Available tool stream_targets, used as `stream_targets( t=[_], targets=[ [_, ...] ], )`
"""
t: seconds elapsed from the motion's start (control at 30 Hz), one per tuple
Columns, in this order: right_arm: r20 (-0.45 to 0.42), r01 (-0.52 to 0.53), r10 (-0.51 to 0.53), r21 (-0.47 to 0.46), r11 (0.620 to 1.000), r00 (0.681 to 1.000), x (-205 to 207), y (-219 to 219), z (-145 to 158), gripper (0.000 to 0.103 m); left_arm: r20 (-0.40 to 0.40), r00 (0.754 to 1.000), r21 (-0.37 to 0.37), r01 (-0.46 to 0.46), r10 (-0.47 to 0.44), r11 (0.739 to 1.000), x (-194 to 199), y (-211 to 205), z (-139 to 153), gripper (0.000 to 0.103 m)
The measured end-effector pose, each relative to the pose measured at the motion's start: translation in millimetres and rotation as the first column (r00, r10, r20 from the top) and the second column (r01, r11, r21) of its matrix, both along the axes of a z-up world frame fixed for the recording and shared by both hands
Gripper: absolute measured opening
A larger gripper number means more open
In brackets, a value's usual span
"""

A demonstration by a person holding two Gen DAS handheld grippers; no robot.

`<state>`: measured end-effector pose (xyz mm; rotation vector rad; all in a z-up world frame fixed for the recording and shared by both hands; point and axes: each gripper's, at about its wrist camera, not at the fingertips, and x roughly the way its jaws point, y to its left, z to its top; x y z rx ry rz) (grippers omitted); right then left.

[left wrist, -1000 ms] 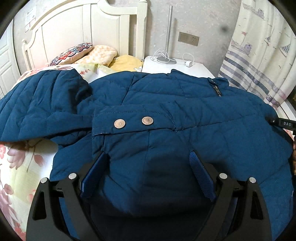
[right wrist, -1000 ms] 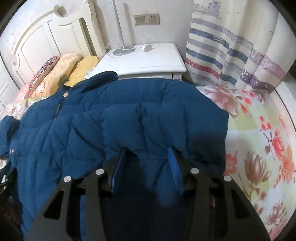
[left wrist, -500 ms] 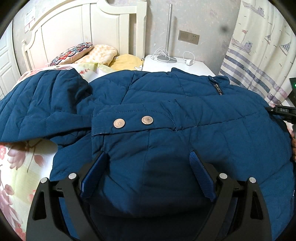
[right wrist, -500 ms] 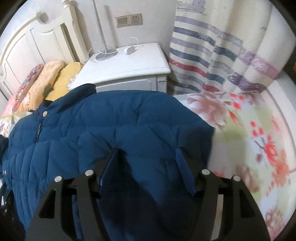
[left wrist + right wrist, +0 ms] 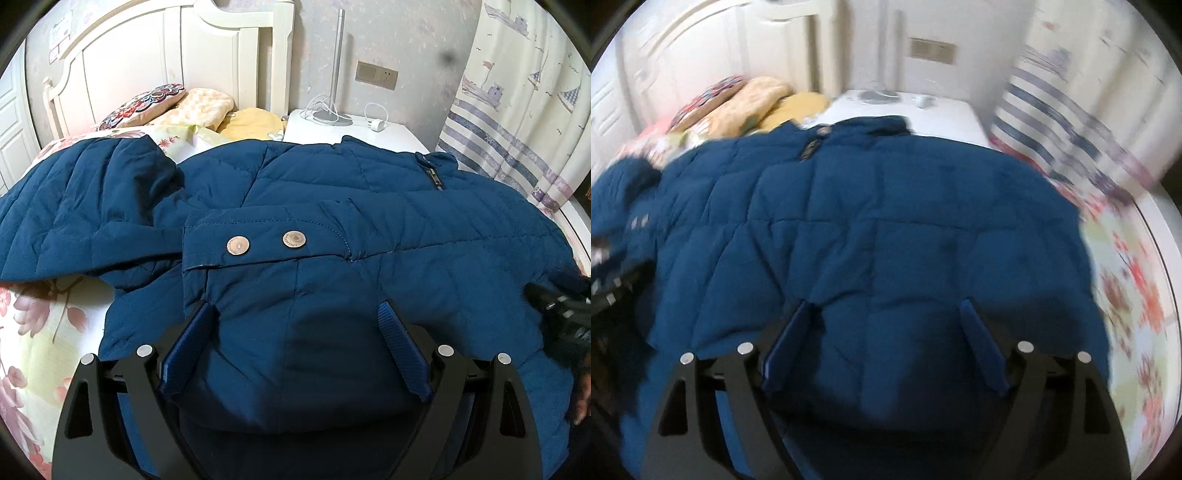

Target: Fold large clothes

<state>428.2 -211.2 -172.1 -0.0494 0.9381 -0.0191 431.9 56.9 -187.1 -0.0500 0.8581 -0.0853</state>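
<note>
- nearest, the left gripper point(image 5: 295, 343) stands with jaws wide apart over the dark blue quilted puffer jacket point(image 5: 369, 236), not pinching it.
- right gripper point(image 5: 886, 339): jaws opening, padded fabric between them, unpressed.
- jacket lies spread on the floral-sheeted bed point(image 5: 33, 332).
- farther off, white nightstand point(image 5: 399, 134).

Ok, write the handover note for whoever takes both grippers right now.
Left gripper: open wide over the cuff with two snaps, pads not pinching.
Right gripper: jaws opening, nothing pinched; view blurred.
Blue padded jacket: spread on the floral bedspread, collar toward the white nightstand; one sleeve lies folded across the body, the other still reaches out toward the pillows.
Left: fold that sleeve in, then fold the body.
</note>
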Motion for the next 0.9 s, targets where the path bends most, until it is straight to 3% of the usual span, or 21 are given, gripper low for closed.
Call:
stream_targets(
  t=[0.13,0.27,0.4,0.47,0.5,0.53,0.57,0.6,0.67,0.73,0.8,0.87,0.9],
  targets=[
    [0.068,-0.007,0.002,0.069,0.998,0.998,-26,7,17,0.084,-0.001,1.000,0.008,0.000,0.000,1.000,0,0,0,0.086],
    [0.022,0.012,-0.012,0.018,1.000,1.000,-24,14,-15,0.093,0.006,1.000,-0.017,0.001,-0.001,1.000,-1,2,0,0.086],
    [0.052,0.023,-0.022,-0.009,1.000,0.998,-22,15,-23,0.095,0.047,0.999,-0.152,-0.005,0.012,0.988,-8,21,5,0.086],
    [0.055,0.024,-0.023,-0.004,1.000,0.998,-21,14,-23,0.095,0.076,0.996,-0.299,-0.018,0.043,0.954,-16,45,13,0.086],
    [0.055,0.024,-0.024,0.000,1.000,0.998,-21,13,-24,0.095,0.090,0.993,-0.369,-0.040,0.079,0.929,-20,60,20,0.086],
    [0.056,0.024,-0.024,0.003,1.000,0.998,-21,12,-24,0.095,0.114,0.980,-0.475,-0.092,0.165,0.875,-29,92,31,0.086],
    [0.056,0.024,-0.025,0.005,1.000,0.998,-21,12,-23,0.095,0.123,0.967,-0.534,-0.126,0.224,0.836,-36,113,36,0.086],
    [0.056,0.025,-0.025,0.005,1.000,0.998,-21,12,-23,0.095,0.121,0.933,-0.639,-0.187,0.338,0.746,-49,153,41,0.086],
    [0.054,0.024,-0.025,0.005,1.000,0.998,-21,11,-23,0.095,0.069,0.884,-0.757,-0.256,0.463,0.602,-66,212,38,0.086],
    [0.054,0.024,-0.024,0.012,1.000,0.998,-21,10,-23,0.095,0.020,0.852,-0.811,-0.292,0.523,0.507,-78,268,31,0.086],
    [0.053,0.023,-0.024,0.019,1.000,0.998,-21,8,-24,0.095,0.003,0.809,-0.808,-0.345,0.588,0.478,-90,306,29,0.086],
    [0.052,0.025,-0.026,0.024,0.999,0.998,-21,9,-24,0.095,-0.009,0.759,-0.823,-0.375,0.651,0.426,-101,353,24,0.086],
    [0.052,0.025,-0.026,0.024,0.999,0.998,-21,9,-24,0.095,-0.022,0.749,-0.832,-0.381,0.662,0.402,-102,368,20,0.086]
  ],
)
